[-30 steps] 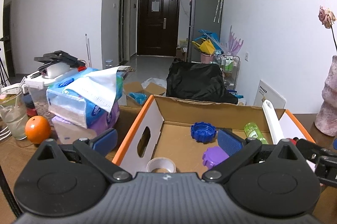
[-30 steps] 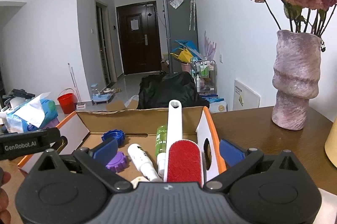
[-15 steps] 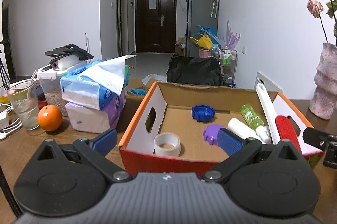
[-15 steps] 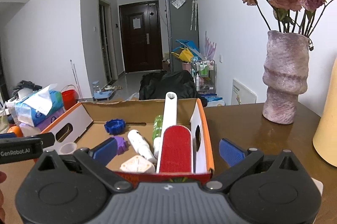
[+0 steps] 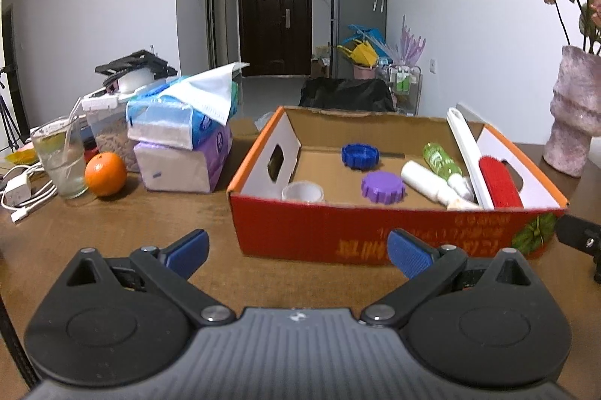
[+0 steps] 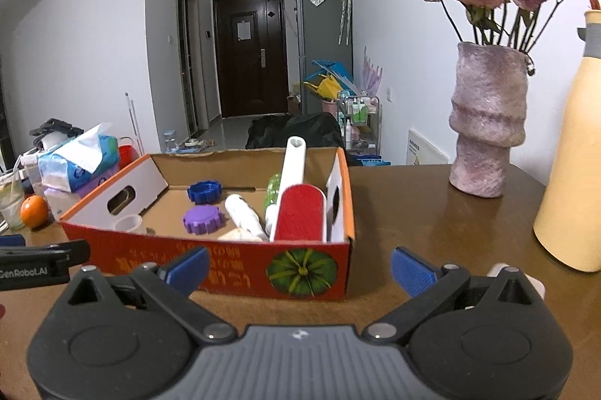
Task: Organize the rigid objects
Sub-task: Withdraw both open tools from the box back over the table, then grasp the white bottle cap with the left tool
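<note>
A red and orange cardboard box (image 5: pixel 375 234) (image 6: pixel 233 261) stands on the brown table. It holds a blue lid (image 5: pixel 360 155), a purple lid (image 5: pixel 383 186), a roll of tape (image 5: pixel 302 192), a white bottle (image 5: pixel 428 180), a green bottle (image 5: pixel 439 161) and a red lint brush with a white handle (image 5: pixel 499 187) (image 6: pixel 300 212). My left gripper (image 5: pixel 298 255) is open and empty in front of the box. My right gripper (image 6: pixel 300 266) is open and empty in front of the box's right end.
Tissue packs (image 5: pixel 188 137), an orange (image 5: pixel 105 174), a glass with a straw (image 5: pixel 62 159) and a white charger cable (image 5: pixel 22 197) are left of the box. A pink vase with dried roses (image 6: pixel 486 122) and a yellow bottle (image 6: pixel 574 174) stand on the right.
Both grippers have drawn back from above the box towards the near side of the table. The whole box now shows in front of them. Both stay open and empty.
</note>
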